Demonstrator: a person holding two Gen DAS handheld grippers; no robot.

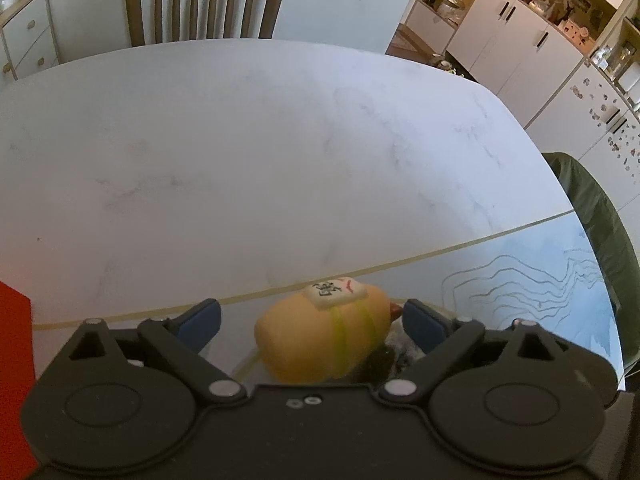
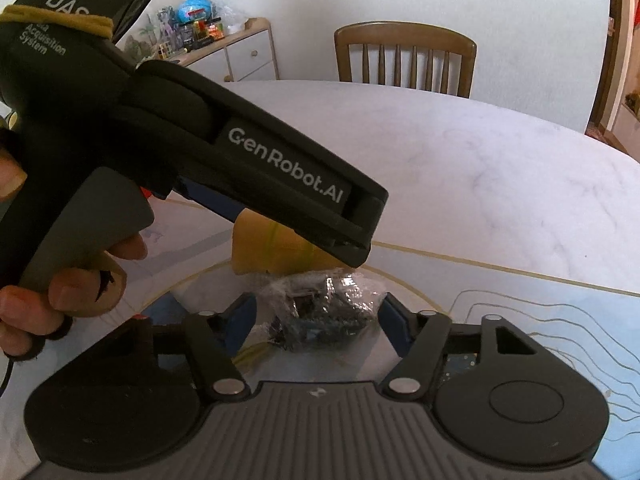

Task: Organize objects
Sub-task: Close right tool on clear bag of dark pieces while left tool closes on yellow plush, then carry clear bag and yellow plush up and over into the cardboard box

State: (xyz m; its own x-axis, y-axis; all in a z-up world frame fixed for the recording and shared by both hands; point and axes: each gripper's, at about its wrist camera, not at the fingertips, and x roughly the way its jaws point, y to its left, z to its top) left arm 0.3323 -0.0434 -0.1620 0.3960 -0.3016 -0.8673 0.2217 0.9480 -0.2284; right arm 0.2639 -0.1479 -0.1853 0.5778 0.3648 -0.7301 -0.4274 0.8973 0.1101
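In the left wrist view a yellow soft toy (image 1: 324,336) with a white mahjong-style tile on top lies on a round plate between the blue pads of my left gripper (image 1: 312,322), which is open; the right pad is nearly touching it. In the right wrist view a dark bundle in clear plastic wrap (image 2: 324,312) sits on the same plate, flanked closely by the blue pads of my open right gripper (image 2: 318,322). The yellow toy (image 2: 264,248) lies just behind the bundle, mostly hidden by the left tool's black body (image 2: 256,160), which a hand (image 2: 60,292) holds.
The plate rests on a pale blue mat with wavy lines (image 1: 540,288) on a white marble table (image 1: 240,152). A red object (image 1: 14,380) stands at the left edge. A wooden chair (image 1: 204,0) is at the far side and a green-covered seat (image 1: 592,240) at the right.
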